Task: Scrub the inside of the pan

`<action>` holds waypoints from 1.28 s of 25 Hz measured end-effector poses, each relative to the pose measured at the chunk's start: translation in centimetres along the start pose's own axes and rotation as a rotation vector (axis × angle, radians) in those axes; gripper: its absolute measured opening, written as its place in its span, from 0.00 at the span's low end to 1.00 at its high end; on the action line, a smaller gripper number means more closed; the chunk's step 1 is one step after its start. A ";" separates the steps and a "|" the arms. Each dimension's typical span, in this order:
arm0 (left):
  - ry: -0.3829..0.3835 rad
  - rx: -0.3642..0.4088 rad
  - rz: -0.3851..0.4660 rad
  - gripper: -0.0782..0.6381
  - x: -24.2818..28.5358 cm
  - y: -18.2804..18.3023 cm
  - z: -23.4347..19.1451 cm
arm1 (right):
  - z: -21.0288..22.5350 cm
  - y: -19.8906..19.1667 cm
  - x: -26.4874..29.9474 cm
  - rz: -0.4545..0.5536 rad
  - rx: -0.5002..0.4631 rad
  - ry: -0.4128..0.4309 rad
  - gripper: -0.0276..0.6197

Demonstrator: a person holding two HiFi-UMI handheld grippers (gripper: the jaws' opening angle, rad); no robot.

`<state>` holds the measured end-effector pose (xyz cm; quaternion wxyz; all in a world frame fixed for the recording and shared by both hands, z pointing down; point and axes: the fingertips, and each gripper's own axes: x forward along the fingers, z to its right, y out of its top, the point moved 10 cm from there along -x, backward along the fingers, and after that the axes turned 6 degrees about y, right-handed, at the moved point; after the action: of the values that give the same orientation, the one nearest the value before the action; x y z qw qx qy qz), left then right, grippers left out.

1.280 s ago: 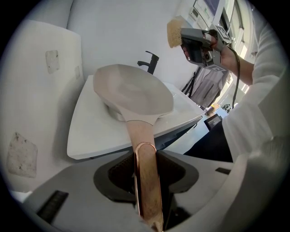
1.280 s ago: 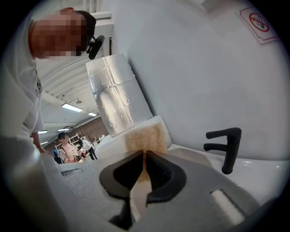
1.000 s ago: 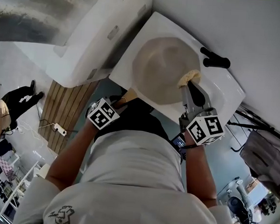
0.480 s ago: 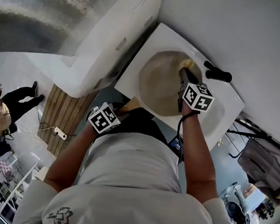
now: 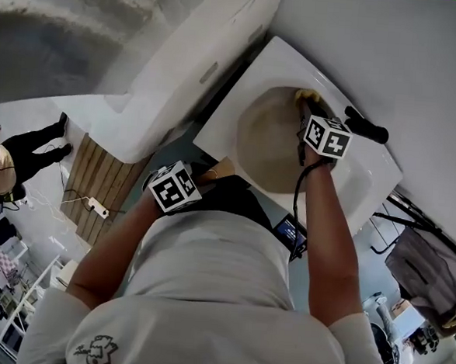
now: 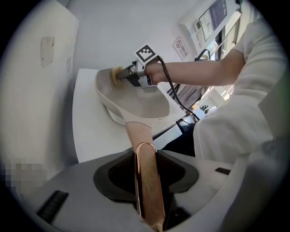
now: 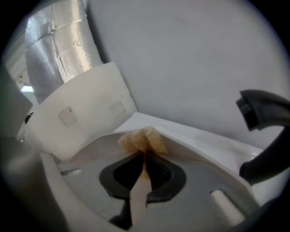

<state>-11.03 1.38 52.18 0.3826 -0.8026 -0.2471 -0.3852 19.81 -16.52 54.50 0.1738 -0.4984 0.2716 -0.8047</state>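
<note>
A beige pan (image 5: 268, 141) sits in a white sink (image 5: 368, 175). Its long tan handle (image 6: 147, 181) runs back between the jaws of my left gripper (image 6: 146, 156), which is shut on it; in the head view that gripper (image 5: 203, 174) is at the sink's near edge. My right gripper (image 5: 305, 106) reaches into the pan and is shut on a yellow-beige scrubber (image 5: 304, 95). The scrubber (image 7: 142, 139) presses against the inner wall at the pan's far rim. In the left gripper view, the right gripper (image 6: 131, 76) and scrubber (image 6: 117, 72) are at the pan's (image 6: 136, 102) far edge.
A black faucet (image 5: 366, 126) juts over the sink just right of my right gripper, and it also shows as the black faucet (image 7: 265, 113) in the right gripper view. A white box-like unit (image 5: 180, 81) stands left of the sink, with a silver duct (image 7: 59, 36) behind it.
My right gripper has carried the scrubber from the pan's right near rim down into the pan and across to its far rim. The left gripper still holds the handle in much the same place.
</note>
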 end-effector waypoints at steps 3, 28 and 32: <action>-0.013 0.003 -0.011 0.33 0.1 -0.1 0.0 | -0.8 0.4 0.8 -0.017 -0.021 0.057 0.08; -0.036 0.008 -0.017 0.33 0.6 -0.1 -0.2 | -10.8 -4.5 4.2 -0.308 -0.210 0.654 0.08; -0.032 0.007 -0.008 0.33 0.5 -0.1 -0.1 | -11.3 -5.4 3.6 -0.360 -0.201 0.726 0.08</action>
<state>-10.86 1.36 52.62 0.3800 -0.8062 -0.2580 -0.3730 8.08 -11.28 56.29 -0.1260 -0.2363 0.3009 -0.9153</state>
